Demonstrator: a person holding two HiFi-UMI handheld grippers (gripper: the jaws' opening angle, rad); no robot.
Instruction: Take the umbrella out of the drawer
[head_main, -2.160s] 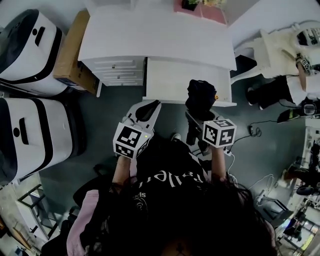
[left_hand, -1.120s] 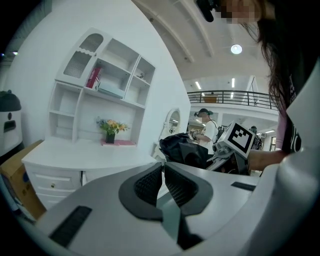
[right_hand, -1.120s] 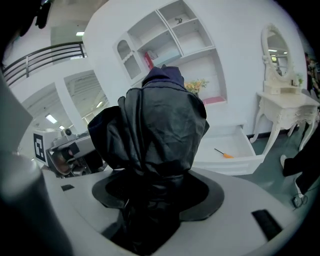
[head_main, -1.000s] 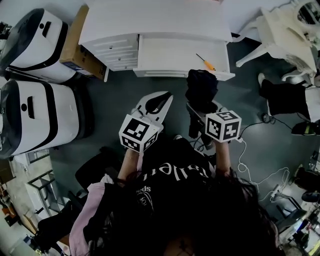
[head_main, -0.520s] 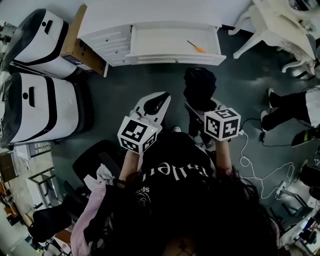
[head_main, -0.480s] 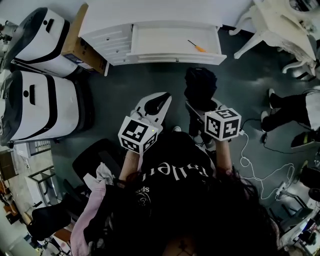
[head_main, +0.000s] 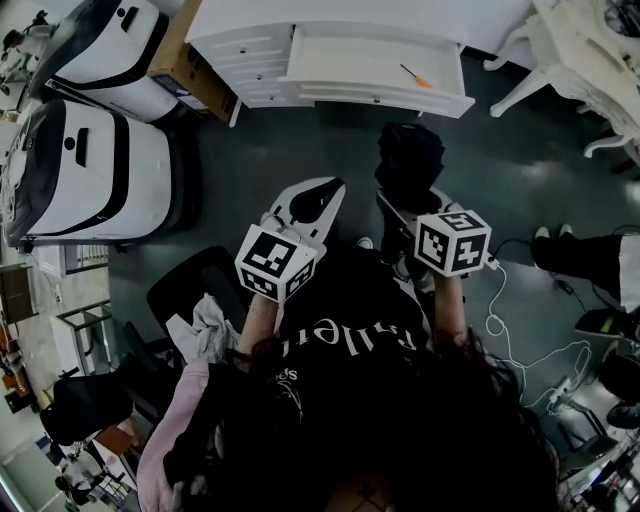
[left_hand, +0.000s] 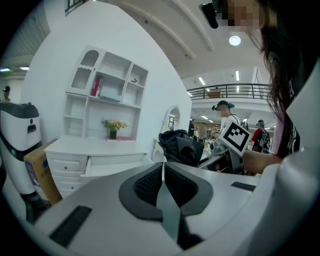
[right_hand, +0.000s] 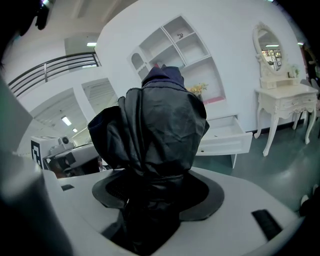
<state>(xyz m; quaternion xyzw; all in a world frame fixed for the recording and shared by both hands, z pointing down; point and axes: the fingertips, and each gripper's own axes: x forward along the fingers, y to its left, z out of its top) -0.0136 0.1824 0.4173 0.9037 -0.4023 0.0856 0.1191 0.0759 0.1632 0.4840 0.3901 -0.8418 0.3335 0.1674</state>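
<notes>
Two large white machines (head_main: 95, 165): on the floor, left of the person. White desk (head_main: 340, 14): well ahead of both grippers, cardboard box (head_main: 196, 70) against its left side. Drawer (head_main: 372, 72): open. Umbrella (right_hand: 156, 125): black, folded, out of the drawer, upright over the dark floor, well apart from the desk. Right gripper (right_hand: 152, 197): jaws pinching the umbrella's lower part. Left gripper (left_hand: 163, 182): beside the right, jaws pressed together with nothing between them. Orange screwdriver (head_main: 417, 76): lying in the drawer, toward its right end.
</notes>
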